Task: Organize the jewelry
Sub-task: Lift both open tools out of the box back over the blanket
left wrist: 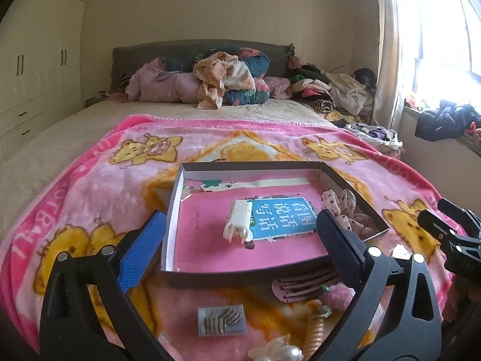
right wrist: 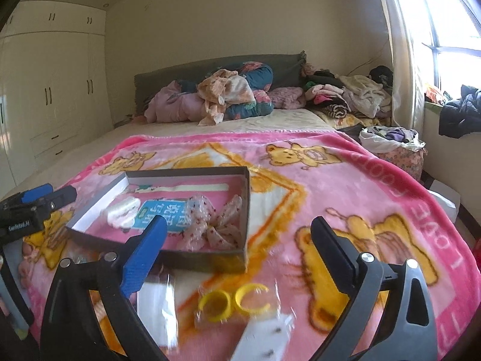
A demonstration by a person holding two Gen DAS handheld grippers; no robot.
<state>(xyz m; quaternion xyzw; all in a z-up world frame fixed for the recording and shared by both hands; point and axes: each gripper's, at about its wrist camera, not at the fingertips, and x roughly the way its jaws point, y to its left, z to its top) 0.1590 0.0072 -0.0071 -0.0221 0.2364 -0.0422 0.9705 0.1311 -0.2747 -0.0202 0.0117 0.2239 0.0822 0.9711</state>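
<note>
A shallow grey cardboard box [left wrist: 174,198] lies on the pink bear blanket. In it are a white hair claw [left wrist: 237,219] and a floral fabric bow [left wrist: 342,207]. My left gripper [left wrist: 237,246] is open and empty, just before the box. In front of it lie a pink comb clip [left wrist: 300,285], a grey card of hairpins [left wrist: 222,320] and a pearl clip [left wrist: 279,350]. My right gripper [right wrist: 237,249] is open and empty, above yellow rings in a clear bag [right wrist: 234,300] and a white card [right wrist: 264,340]. The box [right wrist: 245,210], bow [right wrist: 207,222] and claw [right wrist: 121,212] show there too.
The pink blanket [left wrist: 90,186] covers the bed's near end. Pillows and piled clothes [left wrist: 216,81] lie at the headboard. A wardrobe [left wrist: 33,69] stands at left and a window [left wrist: 445,36] at right. A bag of clothes [right wrist: 393,141] sits beside the bed.
</note>
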